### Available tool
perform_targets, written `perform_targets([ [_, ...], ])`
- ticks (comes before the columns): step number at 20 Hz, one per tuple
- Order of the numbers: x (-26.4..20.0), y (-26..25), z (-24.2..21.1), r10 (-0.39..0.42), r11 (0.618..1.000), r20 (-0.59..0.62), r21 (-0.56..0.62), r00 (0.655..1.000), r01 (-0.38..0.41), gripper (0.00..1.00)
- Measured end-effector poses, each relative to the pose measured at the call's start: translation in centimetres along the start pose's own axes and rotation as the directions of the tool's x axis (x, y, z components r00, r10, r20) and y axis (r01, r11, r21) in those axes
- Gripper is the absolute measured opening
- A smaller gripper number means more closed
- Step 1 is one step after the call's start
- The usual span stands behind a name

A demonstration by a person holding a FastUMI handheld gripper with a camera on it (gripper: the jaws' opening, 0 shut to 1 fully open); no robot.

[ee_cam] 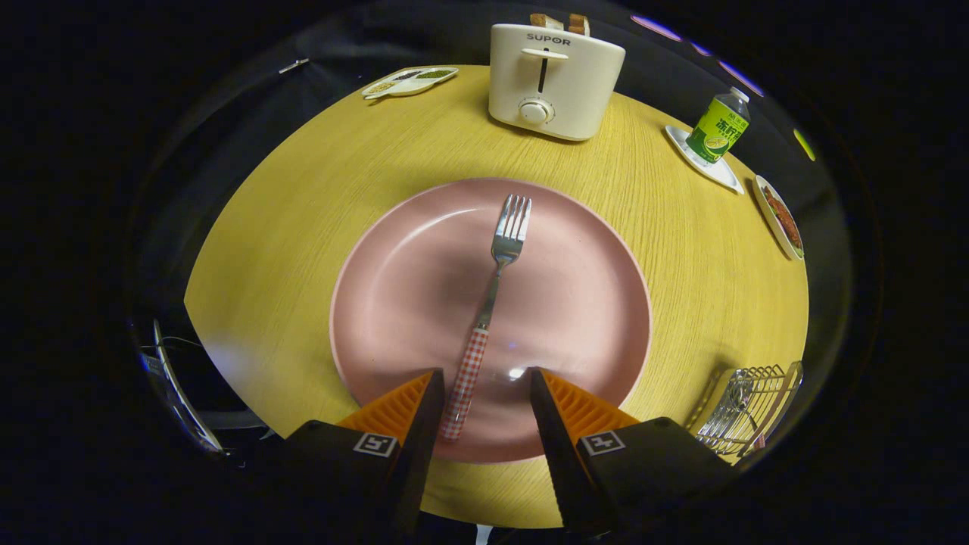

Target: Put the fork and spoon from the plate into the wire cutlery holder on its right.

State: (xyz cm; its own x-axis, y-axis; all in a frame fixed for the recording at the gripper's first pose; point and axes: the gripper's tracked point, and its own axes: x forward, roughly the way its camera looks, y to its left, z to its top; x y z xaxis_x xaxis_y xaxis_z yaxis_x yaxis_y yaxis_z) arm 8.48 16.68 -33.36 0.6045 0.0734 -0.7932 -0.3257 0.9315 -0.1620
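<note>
A metal fork with a red-and-white checked handle lies on the pink plate, tines pointing away from me. My gripper hangs open over the plate's near side. The fork's handle runs between the two fingertips, closer to the left one, and neither fingertip presses on it. The wire cutlery holder stands to the right of the plate, beside my right finger; something reddish shows at its near corner, too small to make out.
A cream toaster with bread slices stands beyond the plate. A green bottle on a white dish and a small food dish sit at the far right. A divided snack tray lies at the far left of the round wooden table.
</note>
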Motion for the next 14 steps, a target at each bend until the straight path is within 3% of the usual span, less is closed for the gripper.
perform_targets([
  [3,-0.2,-0.4,0.1,-0.007,1.000,-0.007,0.012,1.000,0.007,0.73],
  [9,0.1,-1.1,0.0,-0.003,0.998,-0.033,0.056,0.999,0.005,0.21],
  [12,0.1,-1.1,-0.1,0.067,0.993,-0.031,-0.094,0.997,-0.070,0.11],
  [14,-0.1,-1.7,-0.4,0.070,0.983,-0.046,-0.167,0.996,-0.077,0.09],
])
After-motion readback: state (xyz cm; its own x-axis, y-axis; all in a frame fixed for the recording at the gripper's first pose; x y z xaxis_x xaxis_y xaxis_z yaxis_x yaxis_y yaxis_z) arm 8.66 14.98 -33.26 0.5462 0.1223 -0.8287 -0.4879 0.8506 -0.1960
